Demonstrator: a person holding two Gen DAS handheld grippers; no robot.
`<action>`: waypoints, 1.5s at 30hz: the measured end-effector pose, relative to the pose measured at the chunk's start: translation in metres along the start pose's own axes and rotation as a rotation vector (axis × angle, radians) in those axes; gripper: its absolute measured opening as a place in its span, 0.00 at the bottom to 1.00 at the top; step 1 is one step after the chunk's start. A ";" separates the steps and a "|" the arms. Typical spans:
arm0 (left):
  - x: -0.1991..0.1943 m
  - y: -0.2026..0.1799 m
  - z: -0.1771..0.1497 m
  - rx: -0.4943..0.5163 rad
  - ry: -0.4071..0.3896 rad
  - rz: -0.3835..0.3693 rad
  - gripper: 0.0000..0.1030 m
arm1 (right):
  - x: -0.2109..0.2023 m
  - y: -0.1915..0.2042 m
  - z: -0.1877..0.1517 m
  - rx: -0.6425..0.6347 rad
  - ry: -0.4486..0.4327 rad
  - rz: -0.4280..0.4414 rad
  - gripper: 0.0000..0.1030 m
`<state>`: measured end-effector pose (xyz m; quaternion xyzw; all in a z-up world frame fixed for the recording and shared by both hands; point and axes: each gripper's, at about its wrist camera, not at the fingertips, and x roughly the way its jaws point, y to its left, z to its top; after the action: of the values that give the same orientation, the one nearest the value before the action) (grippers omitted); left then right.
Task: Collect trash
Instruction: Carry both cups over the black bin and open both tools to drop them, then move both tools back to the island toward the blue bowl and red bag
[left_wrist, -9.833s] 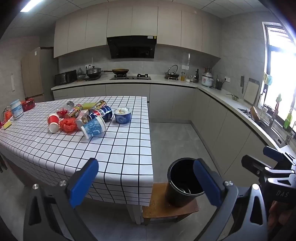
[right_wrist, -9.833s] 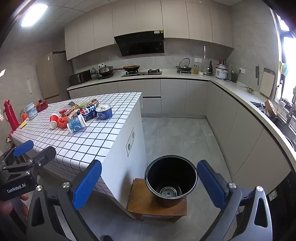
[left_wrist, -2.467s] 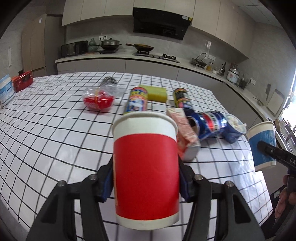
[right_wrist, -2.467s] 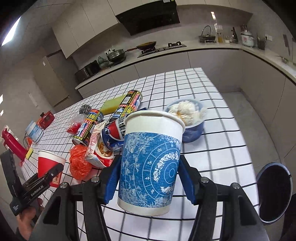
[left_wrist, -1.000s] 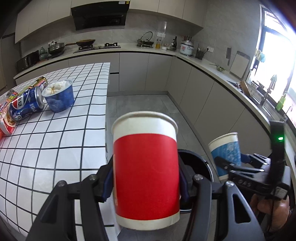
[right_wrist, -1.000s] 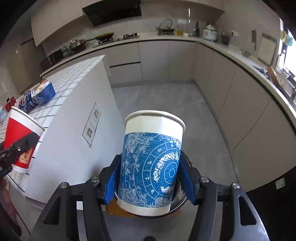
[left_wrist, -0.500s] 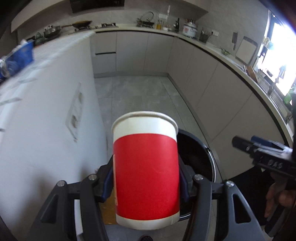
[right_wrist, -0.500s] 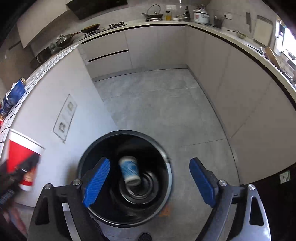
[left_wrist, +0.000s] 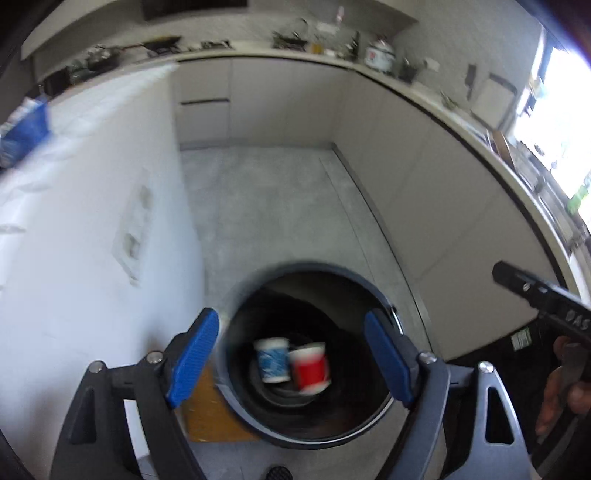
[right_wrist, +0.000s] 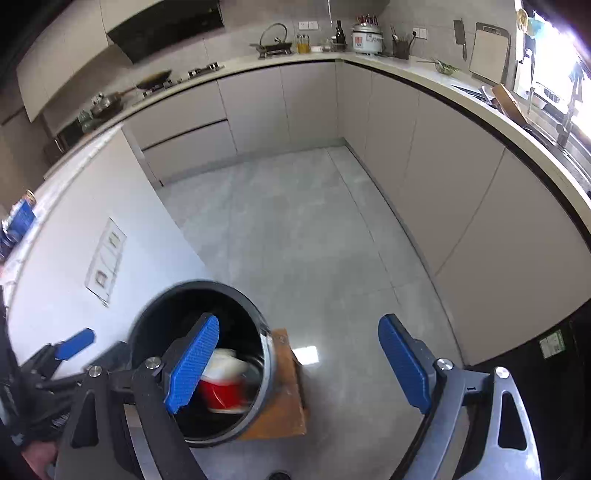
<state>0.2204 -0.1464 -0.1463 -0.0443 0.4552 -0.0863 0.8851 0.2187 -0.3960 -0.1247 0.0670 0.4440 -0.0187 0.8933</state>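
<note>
Red cup and blue-patterned cup lie inside black bin. Left gripper jaws just opened, nothing between; right gripper spread, empty. Its casing lettering is only partly legible.

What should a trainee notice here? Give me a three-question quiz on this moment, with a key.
1. True or false: the red cup is clamped in the left gripper.
2. What lies beside the red cup in the black bin? A) a soda can B) a blue-patterned cup C) a sponge
3. Fill in: the bin stands on a ____ stool.

Key:
1. False: the jaws have just been opening, nothing is between them, and the cup is inside the bin.
2. B, the blue-patterned cup.
3. Wooden: the wooden stool shows under the bin; the right gripper is open too.
</note>
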 end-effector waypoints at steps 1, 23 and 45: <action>-0.017 0.011 0.005 -0.005 -0.030 0.023 0.80 | -0.003 0.007 0.004 0.000 -0.008 0.020 0.87; -0.149 0.270 0.003 -0.365 -0.223 0.368 0.84 | -0.029 0.335 0.048 -0.435 -0.088 0.358 0.88; -0.111 0.386 0.039 -0.371 -0.183 0.314 0.84 | 0.064 0.496 0.068 -0.499 -0.010 0.303 0.94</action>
<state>0.2325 0.2542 -0.0959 -0.1424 0.3827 0.1417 0.9018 0.3568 0.0881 -0.0837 -0.0893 0.4152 0.2244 0.8771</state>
